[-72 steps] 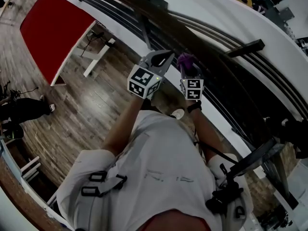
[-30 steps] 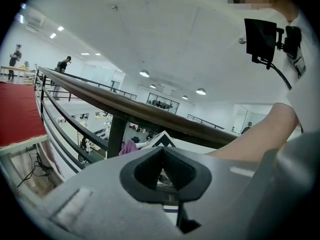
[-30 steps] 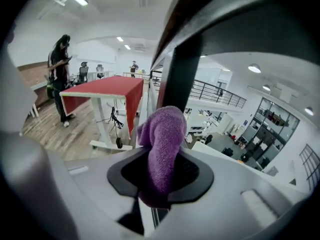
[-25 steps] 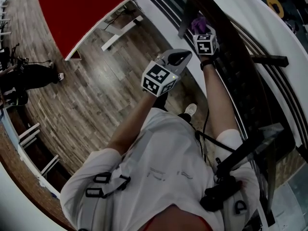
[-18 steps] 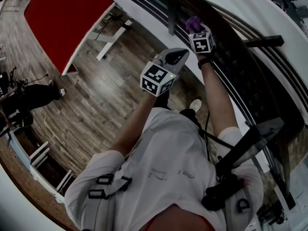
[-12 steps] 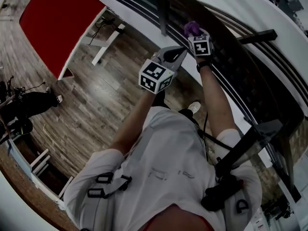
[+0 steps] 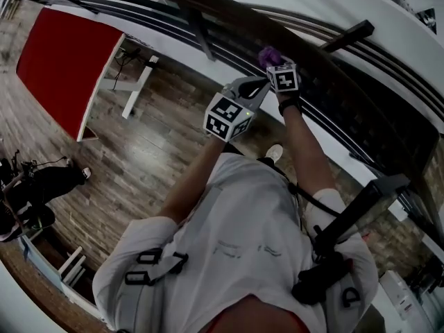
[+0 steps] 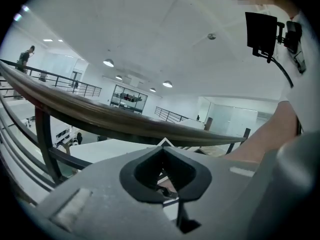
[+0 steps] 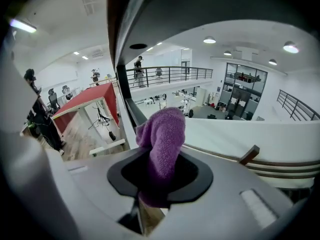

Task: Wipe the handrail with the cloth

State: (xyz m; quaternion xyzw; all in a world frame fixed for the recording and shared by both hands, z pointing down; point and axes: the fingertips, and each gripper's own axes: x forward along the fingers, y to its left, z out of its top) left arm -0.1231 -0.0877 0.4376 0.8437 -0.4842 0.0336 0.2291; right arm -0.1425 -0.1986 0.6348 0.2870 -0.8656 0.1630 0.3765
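Two grippers at upper centre. Right gripper clamped one purple cloth by single dark handrail. Left gripper jaws together, empty.

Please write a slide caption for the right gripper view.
Right gripper, jaws shut on a purple cloth, close to the handrail.

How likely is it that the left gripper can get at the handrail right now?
Likely yes: the left gripper hangs close beside the handrail, jaws shut and empty, with only open air between them.
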